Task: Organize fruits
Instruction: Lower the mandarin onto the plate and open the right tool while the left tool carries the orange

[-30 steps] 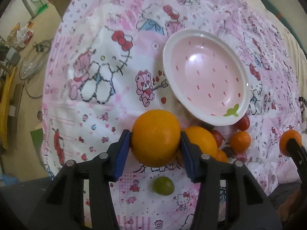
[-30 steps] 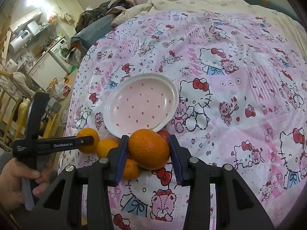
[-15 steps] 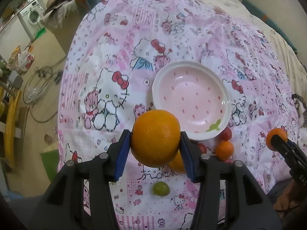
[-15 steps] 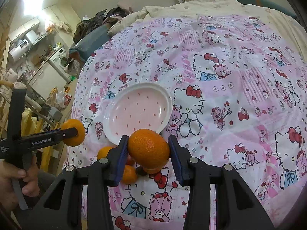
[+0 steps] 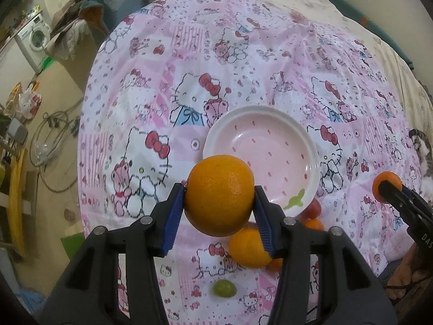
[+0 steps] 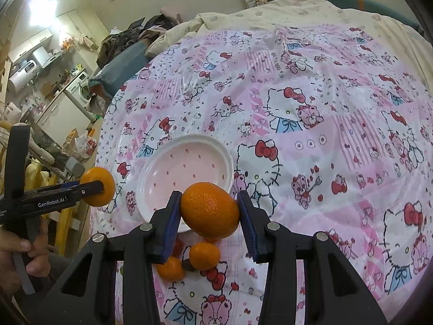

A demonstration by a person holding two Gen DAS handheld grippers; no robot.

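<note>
My left gripper (image 5: 219,192) is shut on a large orange (image 5: 219,195), held in the air above the near left rim of the pink plate (image 5: 270,146). The plate lies empty on the Hello Kitty bedcover. My right gripper (image 6: 209,197) is shut on a smaller orange (image 6: 209,210) above the plate's (image 6: 186,168) near rim. Below it lie loose fruits: an orange (image 5: 247,247), small tangerines (image 6: 204,254), a red fruit (image 5: 314,207) and a green lime (image 5: 224,288). Each view shows the other gripper from the side, with its orange (image 6: 98,187) (image 5: 385,182).
The bed's left edge drops to a cluttered floor with cables (image 5: 51,140) and a washing machine (image 5: 35,38). A cream duvet (image 6: 297,8) and piled clothes lie at the back. A striped furry animal (image 5: 420,149) sits at the right edge. A hand (image 6: 16,254) holds the left gripper's handle.
Both grippers have risen with their oranges still clamped. The plate and the fruit pile look smaller and farther below, and more of the bed shows.
</note>
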